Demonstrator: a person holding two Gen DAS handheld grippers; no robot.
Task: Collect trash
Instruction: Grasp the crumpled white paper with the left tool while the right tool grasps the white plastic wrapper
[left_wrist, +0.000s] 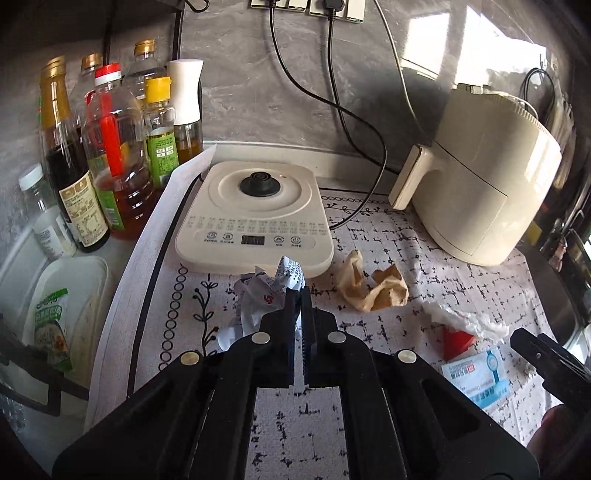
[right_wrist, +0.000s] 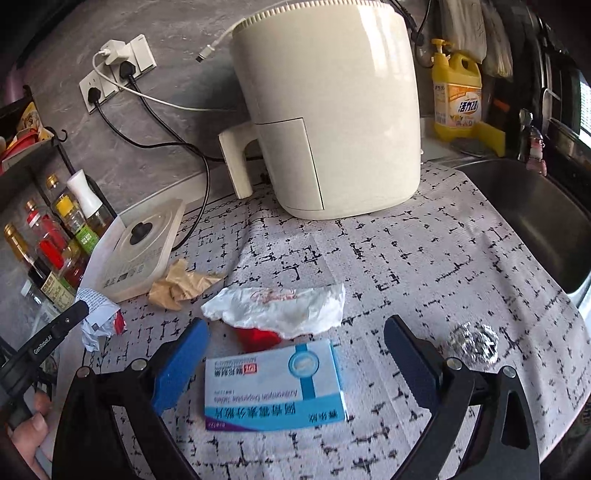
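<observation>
Crumpled receipt (left_wrist: 275, 291) is pinched in the left gripper (left_wrist: 300, 295), just in front of the cooktop (left_wrist: 255, 218). Right gripper (right_wrist: 295, 354) stands spread wide around a pill box (right_wrist: 273, 387). Beyond it lies a tissue (right_wrist: 280, 306), then brown paper (right_wrist: 181, 284).

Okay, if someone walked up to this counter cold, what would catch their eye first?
Probably the big cream air fryer standing at the back of the patterned mat, with litter strewn in front of it. The left gripper is shut on a crumpled printed paper by the induction cooker, while the open right gripper straddles a blue and white medicine box, a stained tissue just beyond.
</observation>
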